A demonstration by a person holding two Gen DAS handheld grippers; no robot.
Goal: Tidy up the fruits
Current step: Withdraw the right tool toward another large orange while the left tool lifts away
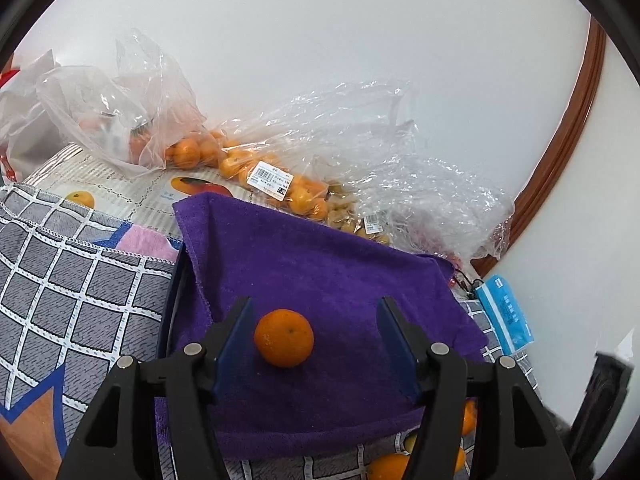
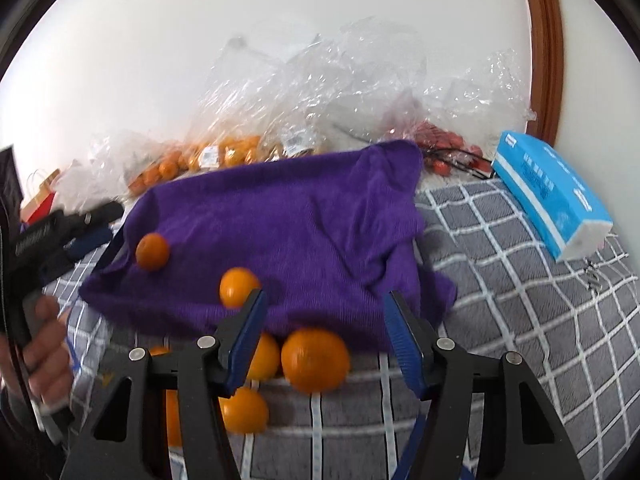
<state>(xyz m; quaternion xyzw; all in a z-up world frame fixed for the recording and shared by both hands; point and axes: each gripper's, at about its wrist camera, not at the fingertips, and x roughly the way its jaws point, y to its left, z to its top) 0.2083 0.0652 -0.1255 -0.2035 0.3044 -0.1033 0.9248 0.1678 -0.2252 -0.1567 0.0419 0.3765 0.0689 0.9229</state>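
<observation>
The small orange point(image 1: 284, 337) lies on the purple towel point(image 1: 320, 280), free between the left gripper point(image 1: 316, 340)'s released jaws; right gripper point(image 2: 324, 336), jaws also released, should centre over the large orange point(image 2: 315, 360) before closing

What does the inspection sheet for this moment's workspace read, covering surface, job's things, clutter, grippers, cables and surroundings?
Surface: grey checked cloth, with a purple towel draped over something raised.
Job's things: one small orange on the towel; loose oranges at the towel's near edge; bagged oranges behind.
Clutter: blue tissue pack, crumpled clear bags.
Grippers: left gripper jaws open around the small orange, not pressing; right gripper open, nothing held.
Cables: nothing seen.
Surroundings: white wall, brown wooden frame.
</observation>
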